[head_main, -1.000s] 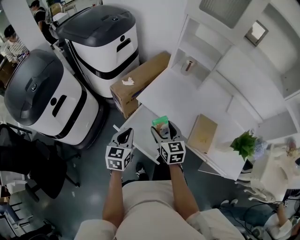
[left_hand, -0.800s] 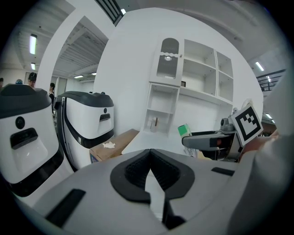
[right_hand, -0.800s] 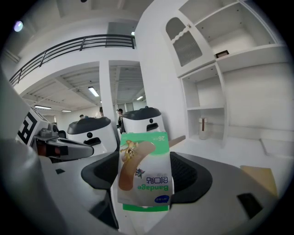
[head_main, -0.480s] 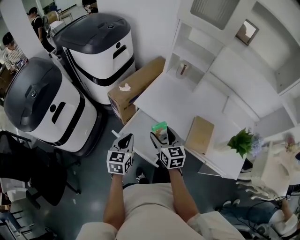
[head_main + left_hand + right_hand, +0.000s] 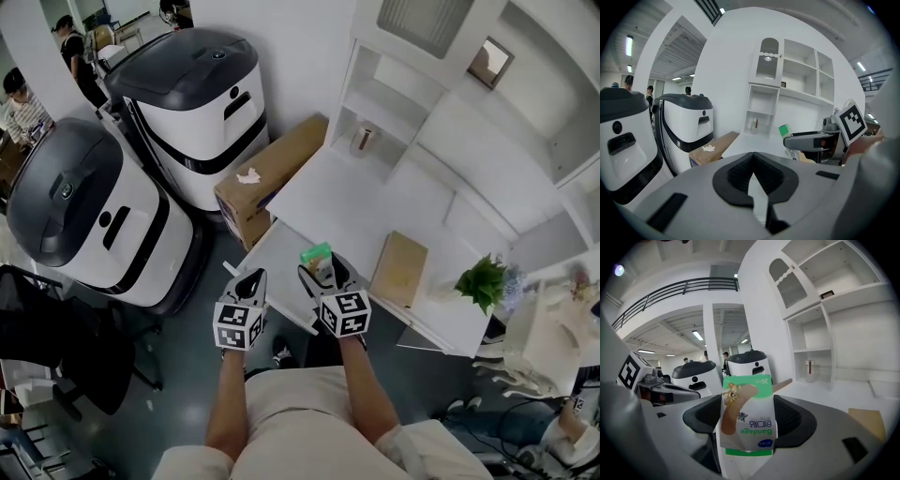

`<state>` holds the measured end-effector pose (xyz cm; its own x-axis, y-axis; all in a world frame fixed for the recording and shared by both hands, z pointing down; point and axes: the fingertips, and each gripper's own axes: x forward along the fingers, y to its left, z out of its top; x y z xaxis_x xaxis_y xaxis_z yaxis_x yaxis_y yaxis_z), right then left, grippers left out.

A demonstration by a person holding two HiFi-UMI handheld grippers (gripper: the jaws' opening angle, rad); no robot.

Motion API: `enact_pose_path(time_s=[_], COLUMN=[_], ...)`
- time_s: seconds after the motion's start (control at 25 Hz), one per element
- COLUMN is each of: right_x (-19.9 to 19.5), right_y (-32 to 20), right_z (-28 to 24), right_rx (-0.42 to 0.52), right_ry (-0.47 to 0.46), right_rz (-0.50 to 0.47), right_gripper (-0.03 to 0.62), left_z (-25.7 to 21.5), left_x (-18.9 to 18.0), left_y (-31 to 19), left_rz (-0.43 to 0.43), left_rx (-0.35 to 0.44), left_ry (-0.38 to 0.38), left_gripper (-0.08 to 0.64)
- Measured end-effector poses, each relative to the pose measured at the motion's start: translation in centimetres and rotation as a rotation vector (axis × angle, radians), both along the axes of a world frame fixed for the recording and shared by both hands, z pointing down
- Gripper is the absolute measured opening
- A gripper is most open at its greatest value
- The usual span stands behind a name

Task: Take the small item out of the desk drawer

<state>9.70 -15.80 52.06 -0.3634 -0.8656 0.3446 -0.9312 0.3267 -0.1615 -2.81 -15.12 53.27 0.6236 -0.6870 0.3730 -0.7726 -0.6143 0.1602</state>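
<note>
A small green-and-white bandage box (image 5: 747, 420) stands upright between the jaws of my right gripper (image 5: 747, 427), which is shut on it. From the head view the box (image 5: 318, 256) and the right gripper (image 5: 322, 268) hang over the front edge of the white desk (image 5: 375, 202). The left gripper (image 5: 248, 279) floats beside it, off the desk's left front corner, over the floor. In the left gripper view its pads (image 5: 740, 171) meet with nothing between them, and the box (image 5: 786, 135) shows at the right. I cannot make out the drawer.
Two big white-and-black machines (image 5: 192, 94) (image 5: 84, 206) stand left of the desk, with a cardboard box (image 5: 272, 169) against the desk's side. On the desk lie a brown pad (image 5: 401, 269) and a small plant (image 5: 483, 286). A cup (image 5: 363, 141) sits in the shelf unit. A black chair (image 5: 47, 337) is at far left.
Both grippers keep their places and the right one still holds the box. Only the head view has drifted slightly.
</note>
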Motion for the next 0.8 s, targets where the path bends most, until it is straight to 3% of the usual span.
enact_pose_path(time_s=[0.8], right_x=[-0.5], right_y=[1.3], right_z=[1.5], right_rx=[-0.039], right_ry=[-0.058], right_rz=[-0.019], right_gripper=[0.362], left_z=[0.9], left_x=[0.0], left_y=[1.2], left_rz=[-0.004], left_rx=[-0.020], left_ry=[0.001], left_gripper=[0.017])
